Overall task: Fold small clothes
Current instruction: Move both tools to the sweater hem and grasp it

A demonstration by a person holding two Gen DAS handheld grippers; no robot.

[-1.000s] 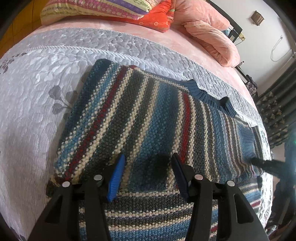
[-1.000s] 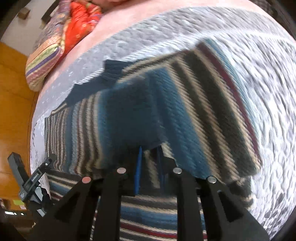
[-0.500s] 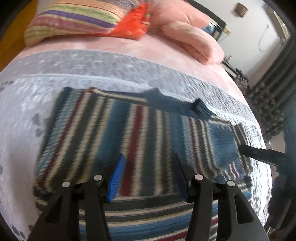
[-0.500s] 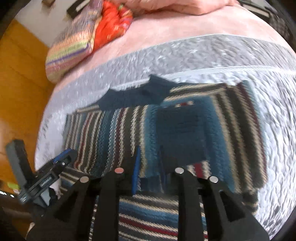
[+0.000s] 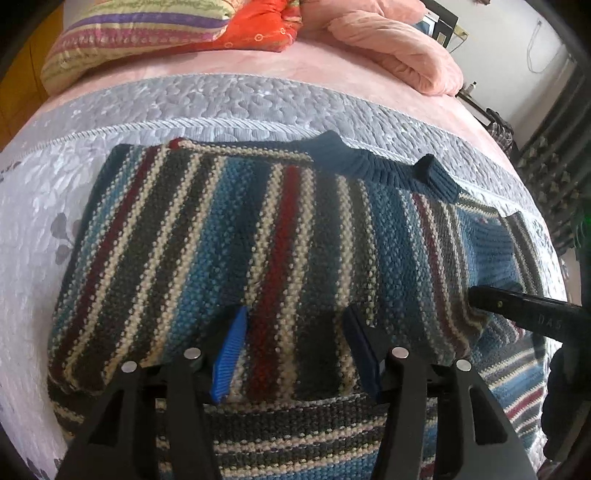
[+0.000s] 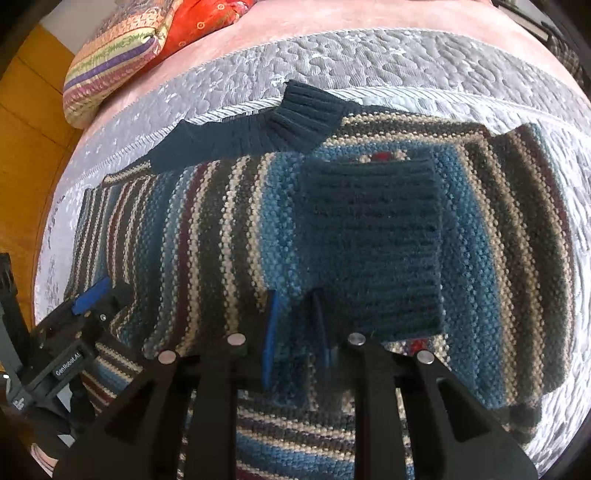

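Striped pillow (image 5: 136, 40): far left at the head of the bed, with an orange cushion (image 5: 258, 31) just beside it.
Quilt (image 5: 48, 206): grey and stitched, spread under everything I am working on.
My left gripper (image 5: 295, 343): jaws wide apart, holding nothing, hovering over the near edge of the folded sweater.
Sweater (image 5: 280, 236): striped knit in blue, cream, red and dark grey, lying flat on the quilt, its upper layer folded over a lower layer that shows along the near edge.
Collar (image 5: 373, 166): dark blue ribbing at the far edge of the sweater.
Cuff (image 6: 373, 243): dark blue ribbed sleeve end laid across the sweater's front.
My right gripper (image 6: 295, 332): jaws narrowed onto the near edge of the knit beside the cuff; I cannot tell whether they pinch it.
Pink blanket (image 5: 402, 51): bunched at far right.
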